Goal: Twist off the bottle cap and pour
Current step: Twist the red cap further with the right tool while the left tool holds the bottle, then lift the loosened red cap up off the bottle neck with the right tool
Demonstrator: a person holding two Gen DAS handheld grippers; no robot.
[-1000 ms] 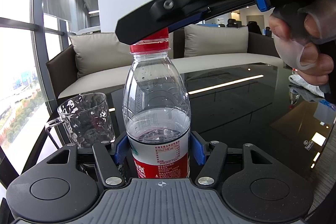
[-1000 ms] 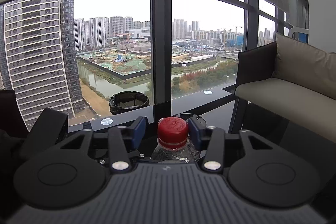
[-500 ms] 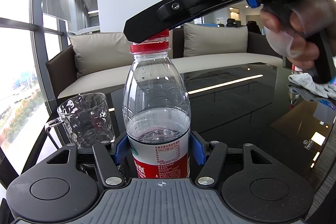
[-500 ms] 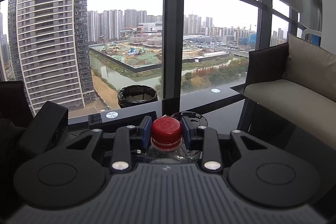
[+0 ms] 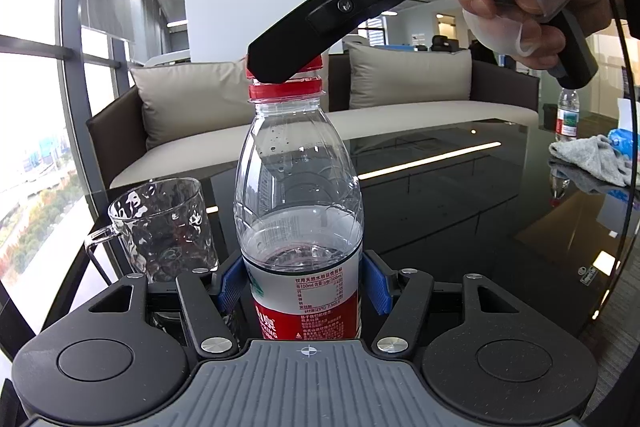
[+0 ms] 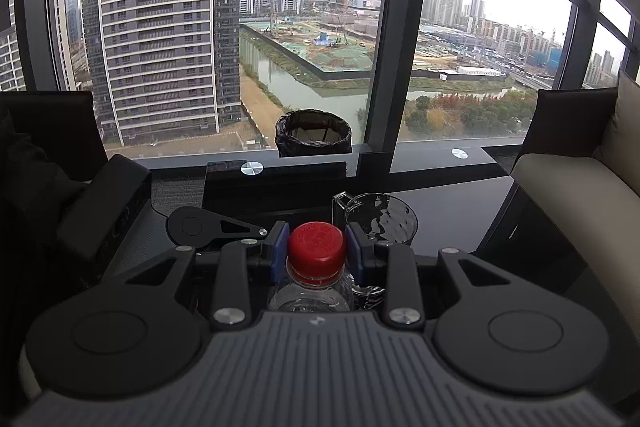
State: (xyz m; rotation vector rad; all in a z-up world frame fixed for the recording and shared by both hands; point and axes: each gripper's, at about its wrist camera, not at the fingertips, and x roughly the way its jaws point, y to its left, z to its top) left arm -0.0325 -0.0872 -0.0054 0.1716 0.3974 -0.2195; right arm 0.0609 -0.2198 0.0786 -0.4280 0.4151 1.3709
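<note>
A clear water bottle (image 5: 298, 195) with a red label stands upright on the dark glass table, partly full. My left gripper (image 5: 303, 287) is shut on its lower body. My right gripper (image 6: 316, 253) is shut on the bottle's red cap (image 6: 317, 242); in the left wrist view its black finger (image 5: 280, 61) covers most of the cap (image 5: 312, 63). A clear glass mug (image 5: 162, 227) stands just left of the bottle and shows beyond the cap in the right wrist view (image 6: 381, 219).
The black glass table (image 5: 460, 211) reflects ceiling lights. A grey cloth (image 5: 588, 163) and a second bottle (image 5: 567, 115) sit at the far right. A beige sofa (image 5: 400, 99) runs behind. A black bin (image 6: 313, 139) stands by the window.
My right gripper closed its pads onto the red cap and has turned about the bottle's axis, swinging its handle and view round. The left gripper and bottle stayed still.
</note>
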